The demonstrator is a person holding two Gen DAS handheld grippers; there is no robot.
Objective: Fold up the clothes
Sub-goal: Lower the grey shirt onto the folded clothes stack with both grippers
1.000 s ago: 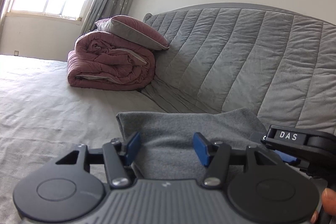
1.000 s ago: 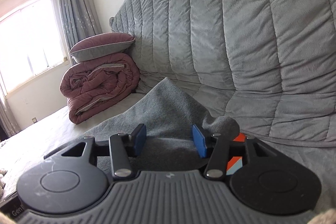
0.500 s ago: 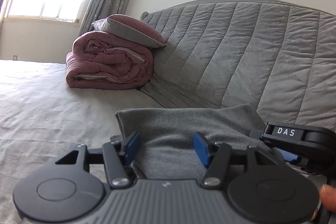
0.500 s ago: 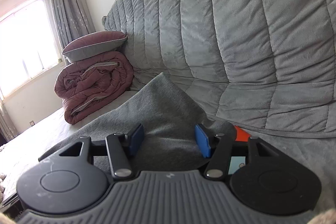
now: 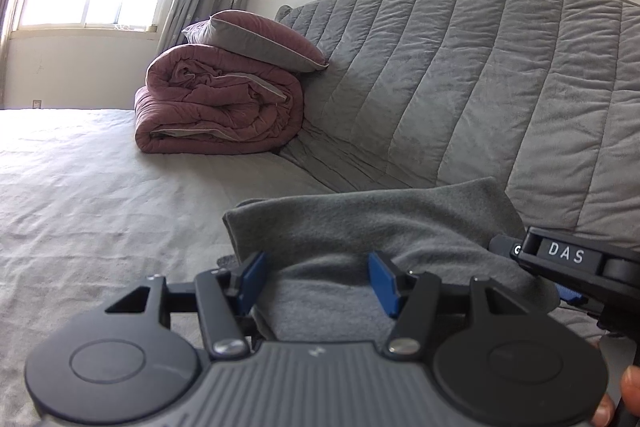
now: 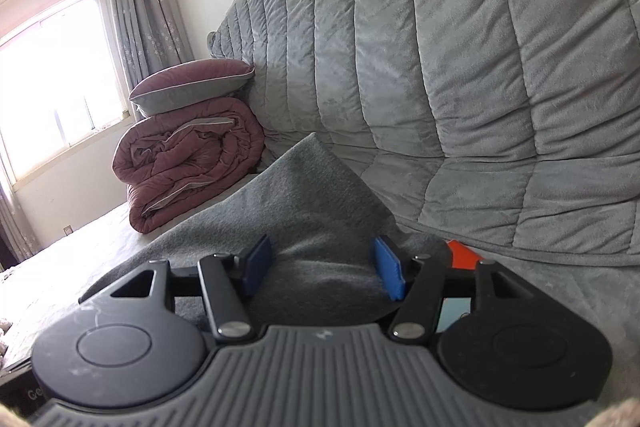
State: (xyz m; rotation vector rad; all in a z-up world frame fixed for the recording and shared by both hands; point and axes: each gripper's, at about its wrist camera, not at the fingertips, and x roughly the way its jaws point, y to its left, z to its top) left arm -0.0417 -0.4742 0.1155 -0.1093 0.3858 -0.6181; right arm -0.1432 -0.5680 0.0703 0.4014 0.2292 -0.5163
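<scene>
Down at bed level, the left wrist view shows the left gripper (image 5: 318, 281) with its blue-padded fingers (image 5: 253, 279) spread wide and holding nothing. The soft grey fleece garment (image 5: 360, 227) lies directly ahead of them and partly beneath, on the pale wrinkled bed sheet (image 5: 100, 211); its rounded, doubled-looking edge sits at the left. The garment's long axis runs left to right, ending near the right gripper (image 5: 576, 263), whose black body enters from the right, just beside the cloth. Behind stand a rolled maroon quilt (image 5: 216, 111) and a quilted grey headboard cover (image 5: 480, 87). From the right wrist view, the right gripper (image 6: 324, 273) also has its fingers (image 6: 390, 273) wide apart and empty, with grey cloth bunched between and ahead of them, rising to a peak against the headboard cover. A small orange-and-blue item (image 6: 460, 255) peeks out at the right; I cannot tell what it is. Both grippers seem equally near, each at one end, so a two-handed pinch looks likeliest, though whether another fold is due, I cannot judge.
</scene>
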